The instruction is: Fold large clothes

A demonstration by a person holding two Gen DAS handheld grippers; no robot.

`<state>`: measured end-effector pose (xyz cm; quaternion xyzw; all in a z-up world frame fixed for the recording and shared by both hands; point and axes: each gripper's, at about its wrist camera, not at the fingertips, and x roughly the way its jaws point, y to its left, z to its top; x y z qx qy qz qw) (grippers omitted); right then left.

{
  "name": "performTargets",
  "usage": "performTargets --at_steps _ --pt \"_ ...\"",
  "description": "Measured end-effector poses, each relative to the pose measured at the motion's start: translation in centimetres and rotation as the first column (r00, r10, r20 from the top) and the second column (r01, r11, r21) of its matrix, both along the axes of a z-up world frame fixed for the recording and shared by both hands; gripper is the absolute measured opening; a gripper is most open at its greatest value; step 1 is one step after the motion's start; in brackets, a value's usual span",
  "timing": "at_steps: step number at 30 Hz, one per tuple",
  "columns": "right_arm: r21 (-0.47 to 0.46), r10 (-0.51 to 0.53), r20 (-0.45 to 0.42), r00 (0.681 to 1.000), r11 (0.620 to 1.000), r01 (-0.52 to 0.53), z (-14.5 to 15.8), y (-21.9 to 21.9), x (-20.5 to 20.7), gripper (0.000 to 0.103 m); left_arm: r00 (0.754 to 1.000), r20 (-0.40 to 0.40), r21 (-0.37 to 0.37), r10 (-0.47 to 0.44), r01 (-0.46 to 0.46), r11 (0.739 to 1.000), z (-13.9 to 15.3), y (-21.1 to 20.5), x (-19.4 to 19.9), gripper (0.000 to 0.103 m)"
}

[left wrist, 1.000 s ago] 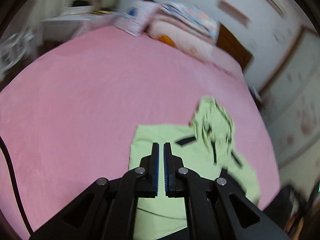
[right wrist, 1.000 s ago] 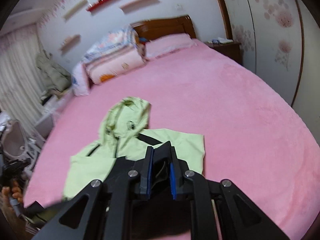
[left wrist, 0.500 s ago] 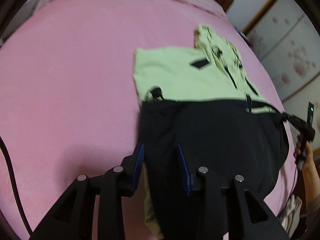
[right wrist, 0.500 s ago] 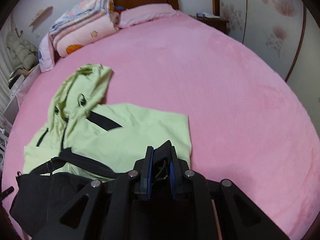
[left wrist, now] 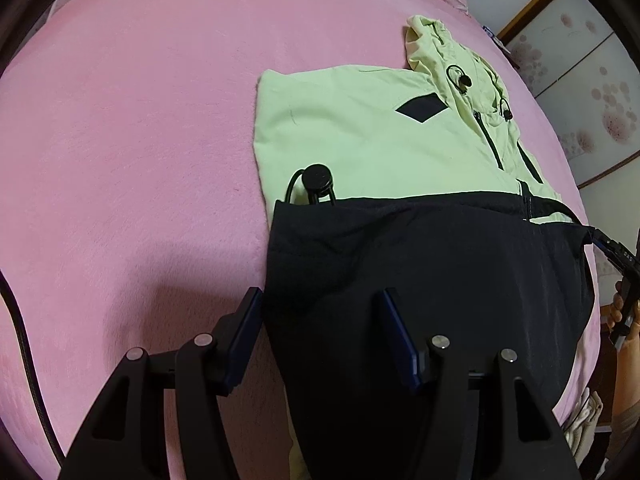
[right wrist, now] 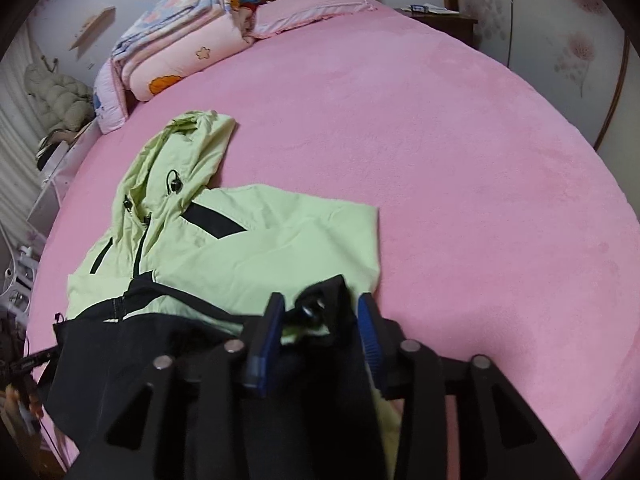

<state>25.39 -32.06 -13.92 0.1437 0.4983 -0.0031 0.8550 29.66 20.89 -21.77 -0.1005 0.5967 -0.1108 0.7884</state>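
A light green and black hooded jacket (left wrist: 360,132) lies on the pink bed (left wrist: 120,120), its black lower part (left wrist: 432,264) folded up over the green chest. The hood (right wrist: 176,160) points toward the headboard. My left gripper (left wrist: 320,304) is open, its blue-padded jaws straddling the left edge of the black fold near a drawcord toggle (left wrist: 318,178). My right gripper (right wrist: 320,312) is open too, with the black hem corner and its toggle (right wrist: 316,308) lying loose between the jaws.
Folded quilts and a pillow (right wrist: 188,48) are stacked at the wooden headboard. A nightstand (right wrist: 440,16) stands at the bed's far right. Wardrobe doors (left wrist: 580,80) flank the bed. The other hand and its gripper (left wrist: 624,272) show at the right edge.
Both grippers carried the black hem up over the green chest and lowered it. Both jaws opened from shut, letting go of the hem. The cameras tilted down toward the bed.
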Motion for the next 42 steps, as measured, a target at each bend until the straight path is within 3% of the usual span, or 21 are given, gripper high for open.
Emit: performTargets --at_steps 4,12,16,22,23,26,27,28,30,34,38,42 --pt "-0.009 0.062 -0.024 0.998 0.998 -0.062 -0.4 -0.5 -0.1 0.052 1.0 -0.019 0.013 -0.016 0.016 1.0 -0.4 -0.6 1.1 0.06" --pt "-0.042 0.192 0.04 0.981 0.981 -0.19 -0.7 0.0 -1.0 0.052 0.998 -0.061 0.004 -0.017 0.017 1.0 -1.6 -0.8 2.7 0.062" --pt "-0.104 0.228 -0.005 0.974 0.968 -0.228 -1.9 0.5 0.0 0.052 0.997 -0.073 0.005 -0.037 0.037 0.999 -1.7 -1.0 3.4 0.062" --pt "-0.107 0.262 -0.006 0.965 0.959 -0.262 -3.2 1.8 2.3 0.052 0.995 -0.089 0.011 -0.039 0.04 0.999 -2.0 -1.5 4.2 0.065" --pt "-0.111 0.266 -0.016 0.964 0.958 -0.266 -3.5 2.0 2.7 0.052 0.996 -0.08 0.017 -0.035 0.037 0.999 -2.0 -1.5 4.1 0.064" --pt "-0.113 0.27 -0.047 0.962 0.955 -0.273 -4.7 2.4 3.8 0.052 0.999 -0.044 0.046 -0.024 0.026 0.999 -1.5 -1.6 3.7 0.039" --pt "-0.11 0.27 -0.06 0.961 0.955 -0.275 -5.0 2.5 4.1 0.045 0.999 -0.031 0.055 -0.016 0.017 0.998 -1.4 -1.5 3.6 0.028" --pt "-0.136 0.265 -0.073 0.961 0.952 -0.273 -5.3 2.6 4.2 0.028 1.0 -0.009 0.059 -0.006 0.006 0.998 -1.0 -1.3 3.2 0.021" --pt "-0.216 0.26 -0.072 0.963 0.938 -0.269 -5.4 3.1 3.9 0.002 1.0 0.026 0.071 0.007 -0.009 0.997 -0.4 -1.2 2.6 0.015" --pt "-0.297 0.252 -0.003 0.968 0.924 -0.242 -3.7 3.7 2.2 0.001 0.998 0.068 0.172 0.017 -0.028 0.985 1.2 -2.2 1.6 0.011" --pt "-0.328 0.221 0.074 0.973 0.926 -0.185 -1.1 3.2 0.8 0.0 0.994 0.097 0.351 -0.045 0.008 0.936 3.1 -4.9 0.9 0.011" --pt "-0.325 0.19 0.131 0.973 0.935 -0.139 1.0 2.3 -0.2 0.0 0.997 0.082 0.363 -0.008 -0.022 0.932 3.7 -4.8 0.9 0.011"
